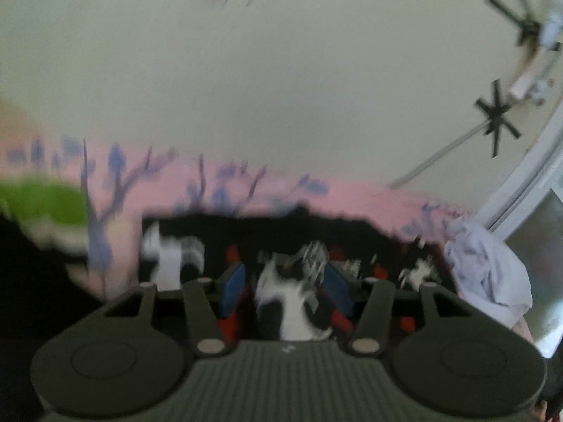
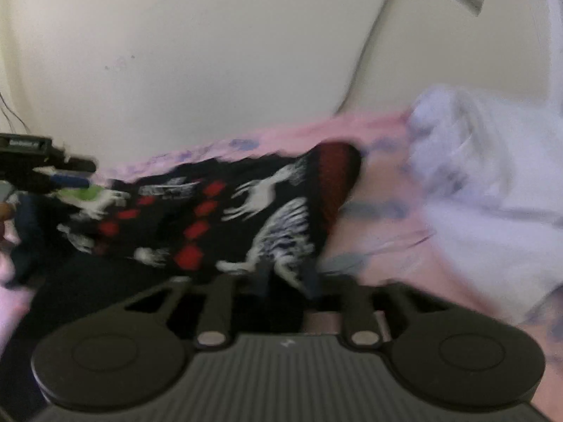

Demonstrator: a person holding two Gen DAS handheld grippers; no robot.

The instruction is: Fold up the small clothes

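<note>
While blurred, shows a black garment (image 1: 295, 302) with white and red print lying on a pink sheet (image 1: 225, 190). Left gripper (image 1: 286, 290) with blue fingers (image 1: 232, 290) apart, cloth bunched between them, grip not certain. Right gripper (image 2: 286, 281) nearly together on the garment's near edge; cannot tell if clamped. White cloth (image 2: 492, 183) at 3 o'clock.

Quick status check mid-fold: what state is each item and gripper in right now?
Black patterned garment: spread on the pink sheet, edge bunched, not yet folded.
Left gripper: open, blue pads astride the garment.
Right gripper: at the garment's near edge; blur hides the grip.
White garment: crumpled heap, unfolded.
Pink sheet: laid flat under the clothes.
</note>
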